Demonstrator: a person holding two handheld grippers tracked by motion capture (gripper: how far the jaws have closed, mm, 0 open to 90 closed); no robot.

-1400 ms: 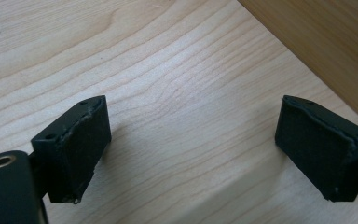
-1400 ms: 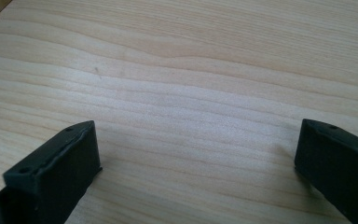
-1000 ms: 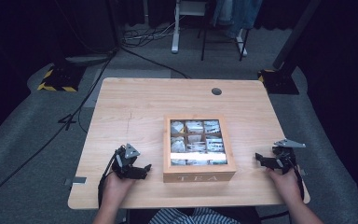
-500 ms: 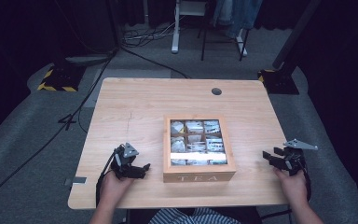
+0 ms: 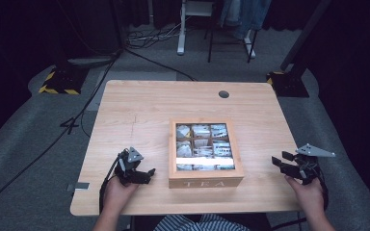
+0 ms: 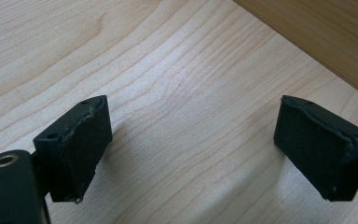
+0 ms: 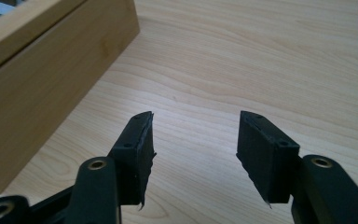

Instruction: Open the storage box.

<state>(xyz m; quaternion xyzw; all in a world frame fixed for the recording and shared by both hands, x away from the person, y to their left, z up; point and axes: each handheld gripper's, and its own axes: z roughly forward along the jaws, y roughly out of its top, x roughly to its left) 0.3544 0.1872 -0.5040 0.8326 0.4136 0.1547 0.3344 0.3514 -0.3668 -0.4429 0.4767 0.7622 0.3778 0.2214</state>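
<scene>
- Dark studio floor with cables is surrounding a light wood bench (image 5: 139,110); round grommet hole (image 5: 223,94) is sitting near its far edge.
- Wooden tea box (image 5: 205,153) marked "TEA" is sitting at the near-centre of the bench, clear lid down, six compartments of tea bags showing through.
- Left tongs (image 5: 144,174) are resting low over the bench just left of the box, jaws spread, gripping nothing. Left gripper view: bare wood grain between the jaws, box wall (image 6: 326,37) at upper right.
- Right tongs (image 5: 280,161) are hovering at the bench's right edge, well apart from the box, jaws spread and empty. Right gripper view: box side (image 7: 42,79) at left.
- Person's hands are coming in from the bottom edge.
</scene>
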